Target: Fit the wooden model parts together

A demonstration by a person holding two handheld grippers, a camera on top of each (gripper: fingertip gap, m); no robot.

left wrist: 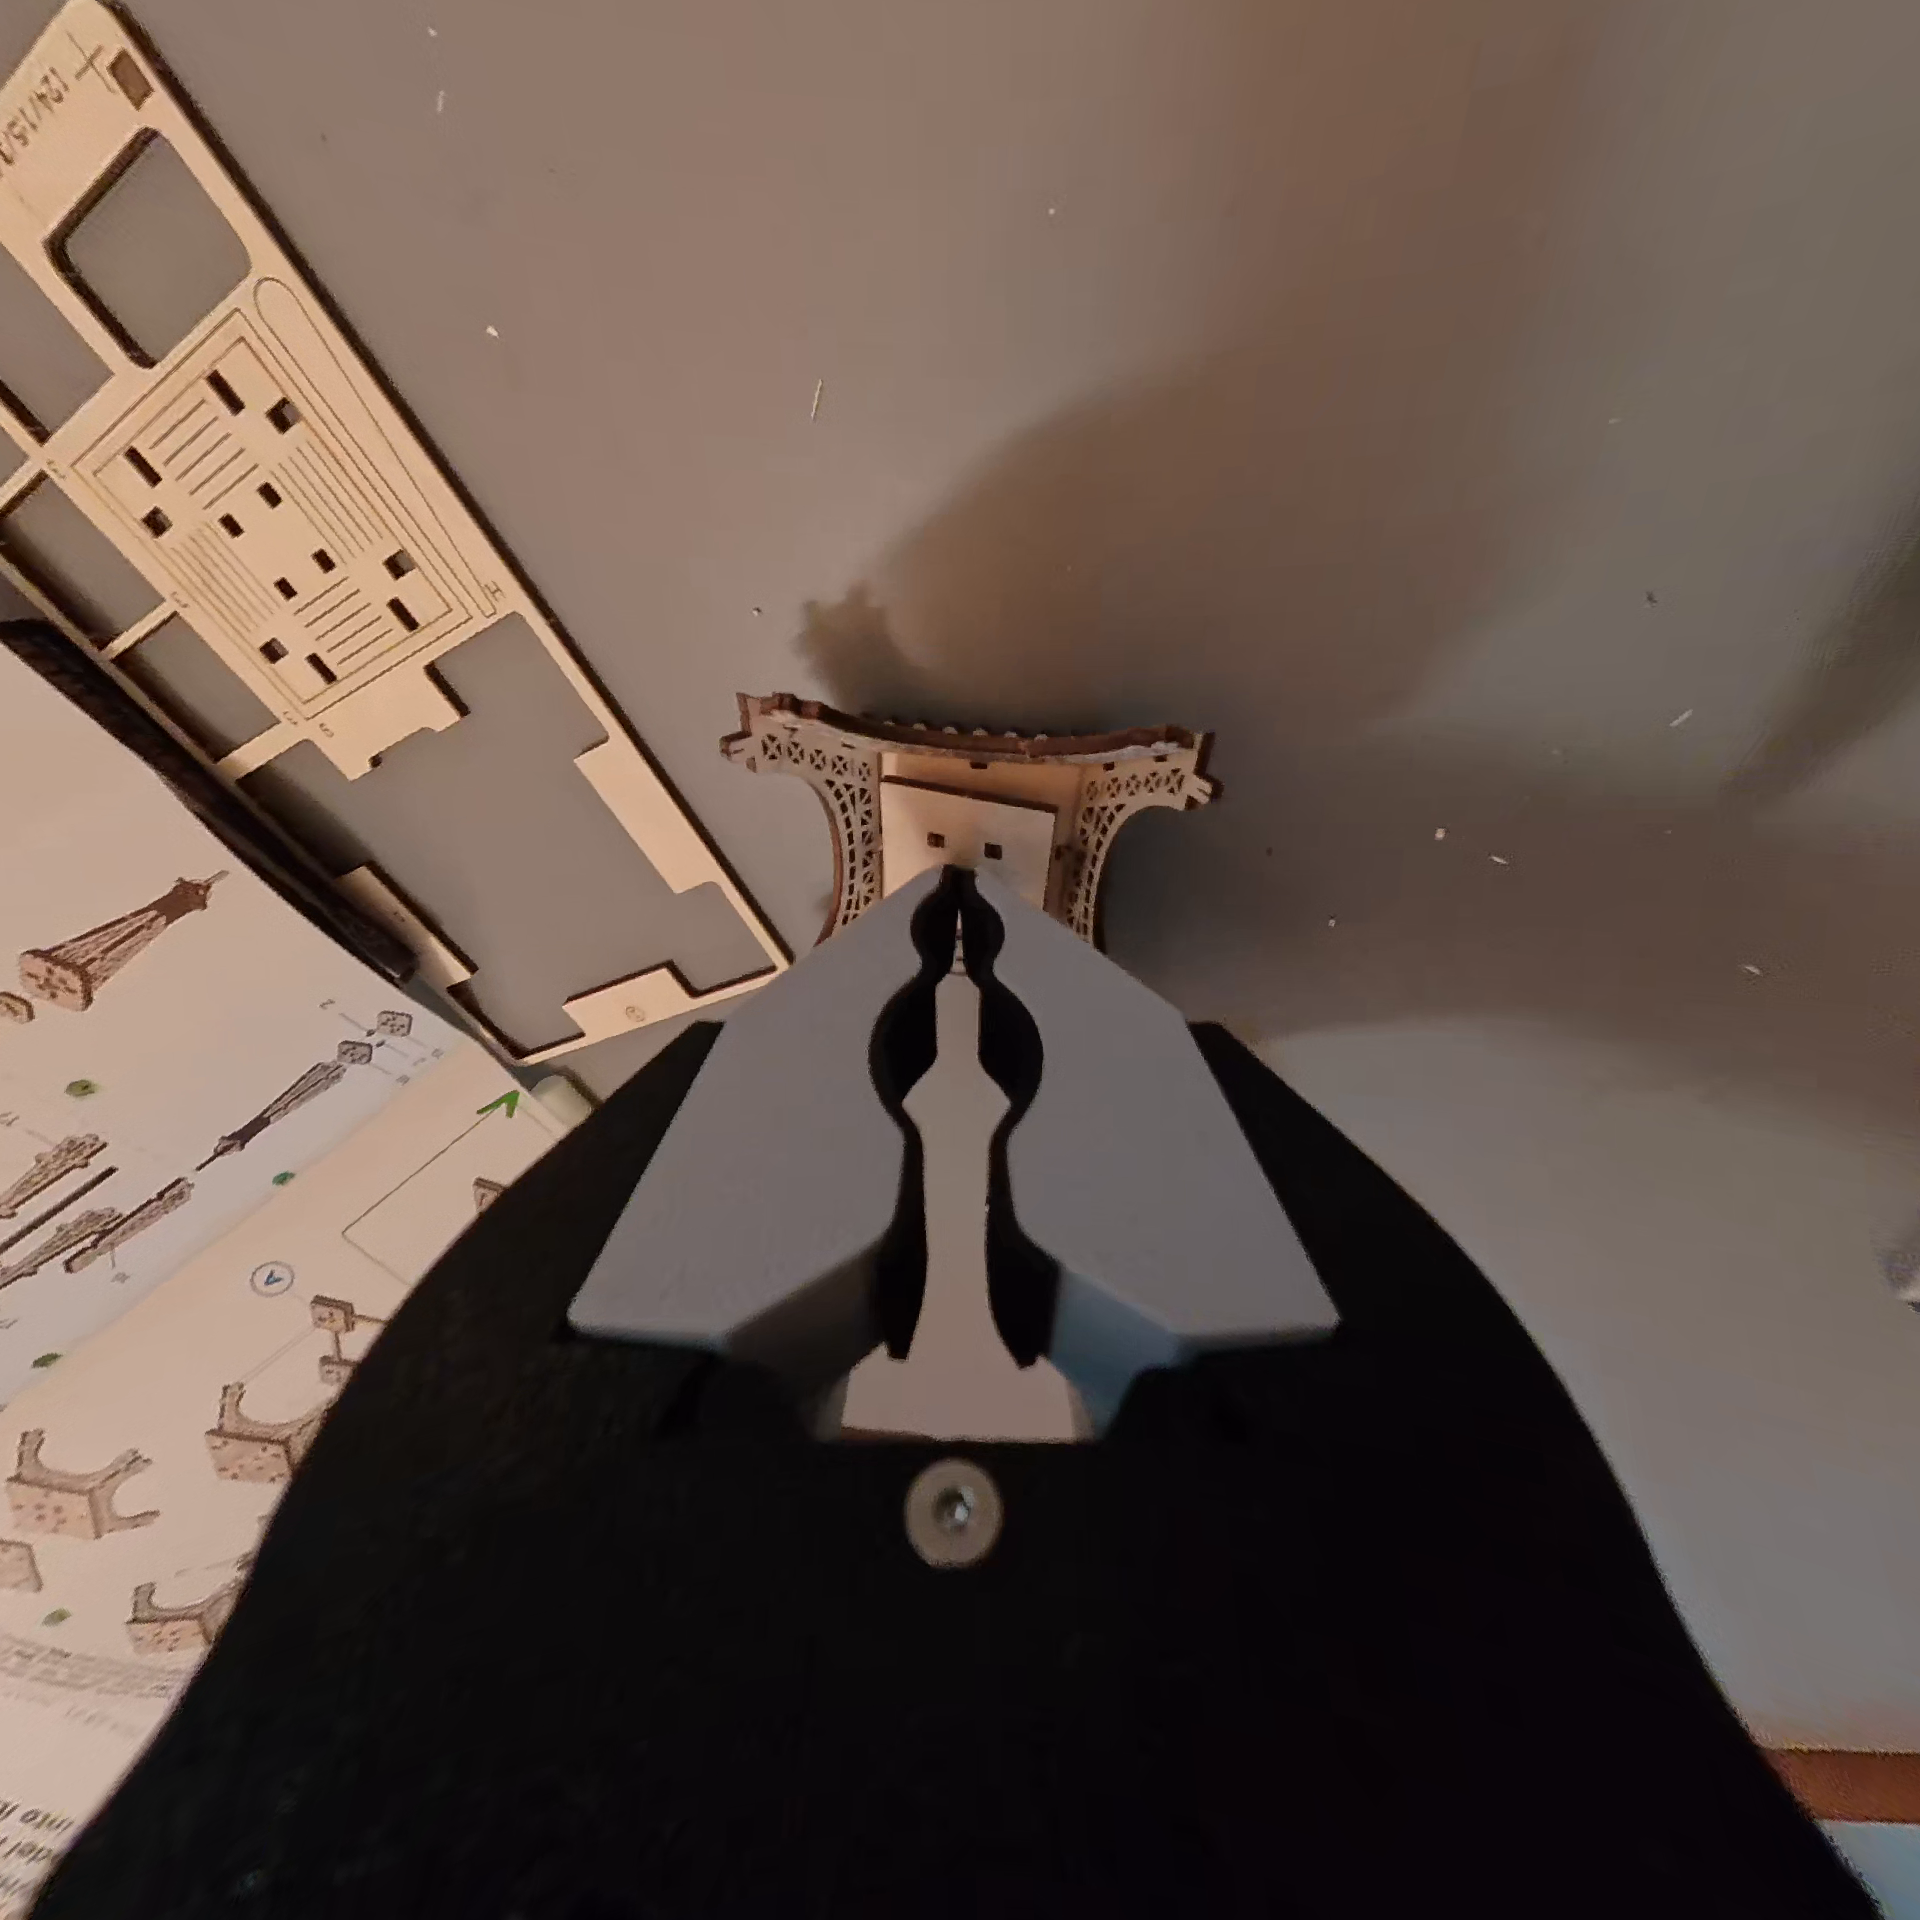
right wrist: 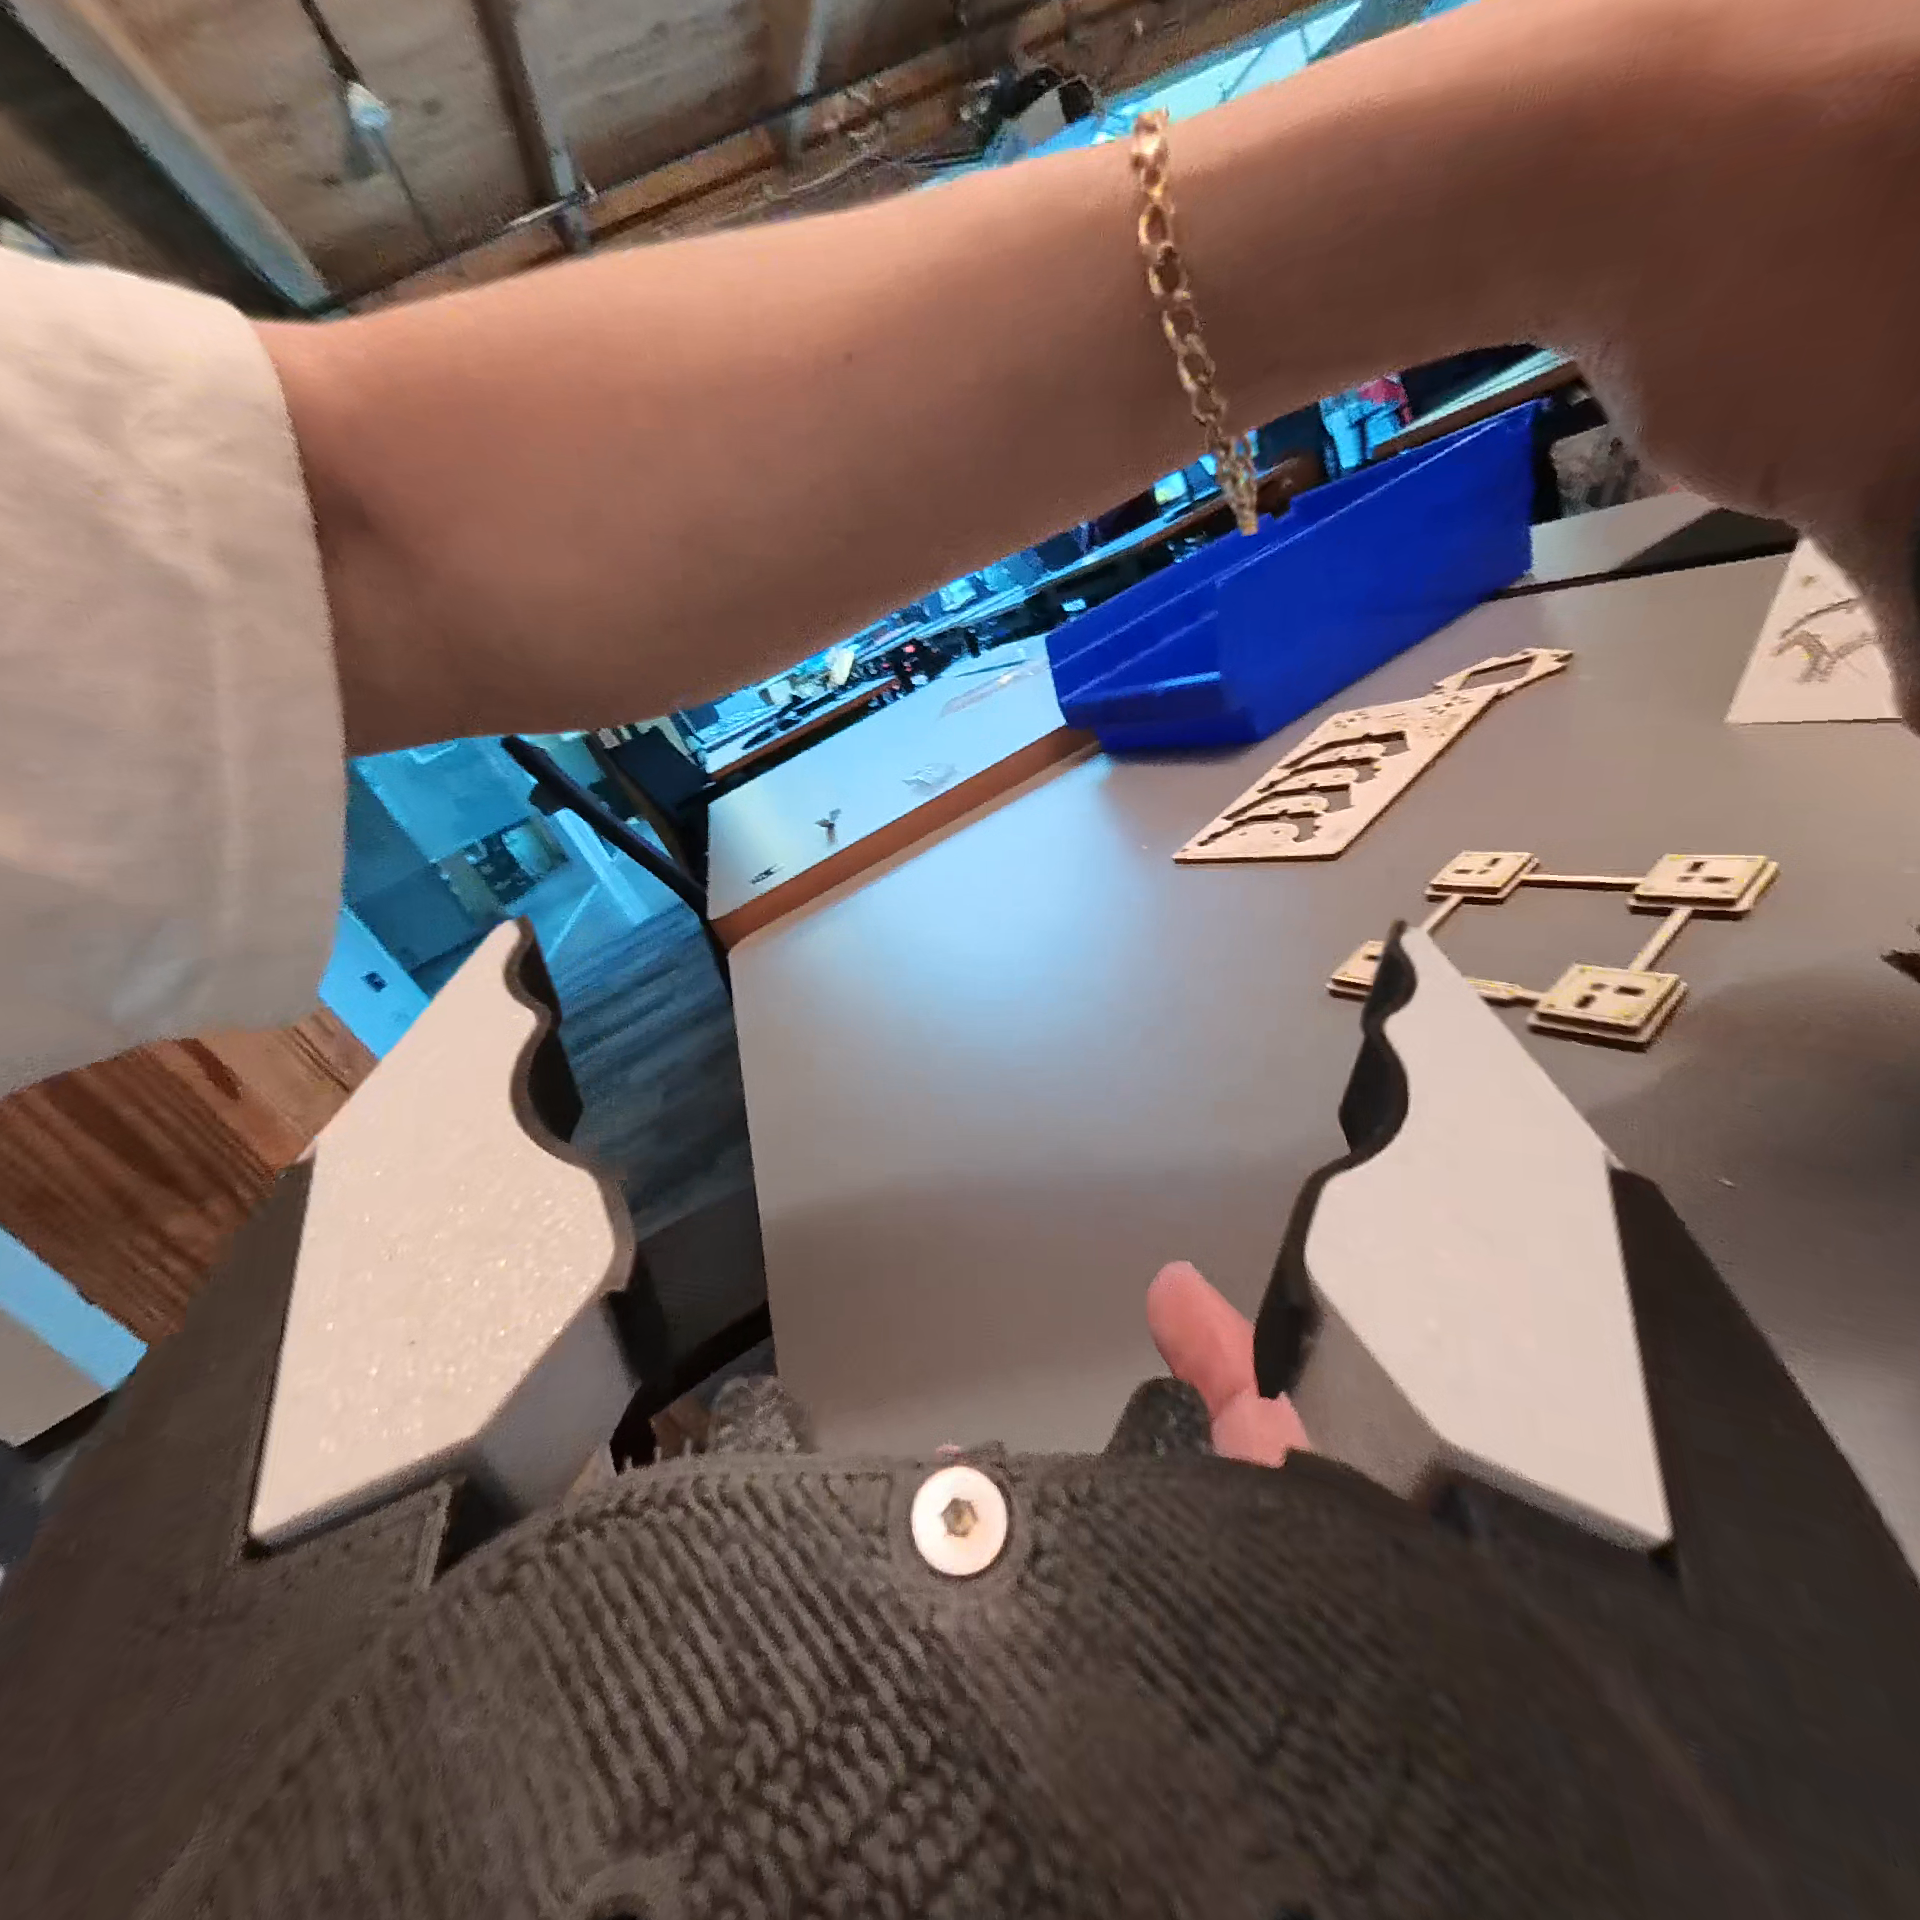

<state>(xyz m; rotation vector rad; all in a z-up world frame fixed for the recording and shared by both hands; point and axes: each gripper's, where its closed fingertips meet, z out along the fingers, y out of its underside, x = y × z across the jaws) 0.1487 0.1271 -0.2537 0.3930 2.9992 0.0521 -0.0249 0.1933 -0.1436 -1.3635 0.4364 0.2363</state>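
In the left wrist view a wooden lattice tower base [left wrist: 966, 774] stands on the grey table [left wrist: 1143, 312], its arched legs spreading away from me. My left gripper [left wrist: 958, 885] is shut with its tips pinched on the near edge of the base's top plate. In the right wrist view my right gripper [right wrist: 961, 935] is wide open and empty, held over the table's near left edge. A wooden frame of four square pads [right wrist: 1600, 940] lies just beyond the right finger [right wrist: 1475, 1195]. A punched-out wooden sheet [right wrist: 1371, 758] lies farther back.
A punched wooden sheet [left wrist: 312, 520] and instruction pages [left wrist: 156, 1195] lie to the left of the base. A blue bin [right wrist: 1309, 623] stands at the table's far edge, with a paper [right wrist: 1818, 655] at the far right. A person's forearm with a gold bracelet [right wrist: 1174, 312] crosses above.
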